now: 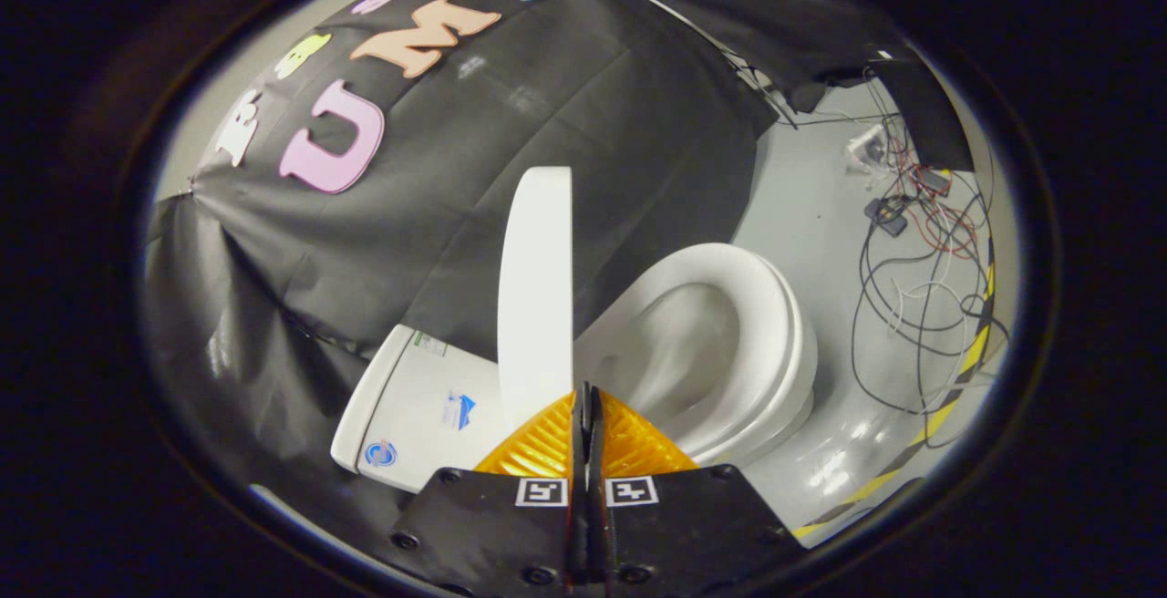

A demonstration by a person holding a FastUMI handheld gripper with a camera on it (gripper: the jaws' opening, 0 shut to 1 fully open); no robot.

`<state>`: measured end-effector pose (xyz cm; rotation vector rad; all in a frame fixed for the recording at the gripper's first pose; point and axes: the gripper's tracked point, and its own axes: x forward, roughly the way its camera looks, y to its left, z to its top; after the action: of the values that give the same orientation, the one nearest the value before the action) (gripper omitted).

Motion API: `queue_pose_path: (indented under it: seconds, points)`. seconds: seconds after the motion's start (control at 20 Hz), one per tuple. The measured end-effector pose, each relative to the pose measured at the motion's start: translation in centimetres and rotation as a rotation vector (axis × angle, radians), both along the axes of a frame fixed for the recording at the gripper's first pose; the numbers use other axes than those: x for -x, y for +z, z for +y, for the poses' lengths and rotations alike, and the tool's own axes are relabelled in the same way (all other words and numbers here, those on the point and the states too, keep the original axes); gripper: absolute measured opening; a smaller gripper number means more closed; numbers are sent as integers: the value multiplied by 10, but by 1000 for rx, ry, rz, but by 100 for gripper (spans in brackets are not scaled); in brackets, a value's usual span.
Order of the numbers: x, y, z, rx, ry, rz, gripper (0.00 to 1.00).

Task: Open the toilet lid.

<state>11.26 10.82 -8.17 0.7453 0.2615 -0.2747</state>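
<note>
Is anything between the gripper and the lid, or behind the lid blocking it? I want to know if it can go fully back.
Nothing visible. The gripper, fingers shut, sits right at the raised lid; behind the lid is the tank.

Even, moderate light from above. Soft glare shines on the glossy floor (834,470) and the toilet (729,343) rim. The black cloth (547,124) shows faint sheen. Fisheye bending curves the edges; focus is sharp, slightly soft at the claw (585,397), its fingers closed together.

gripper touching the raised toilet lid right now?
Cannot tell. In the gripper view the shut gripper meets the lower edge of the upright toilet lid in the image, but neither contact nor a gap shows plainly.
</note>
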Motion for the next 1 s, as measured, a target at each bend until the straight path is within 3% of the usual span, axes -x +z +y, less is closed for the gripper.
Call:
queue_pose_path:
  seconds: [1.0]
  points:
    - [-18, 50, 48, 216, 16, -33, 1]
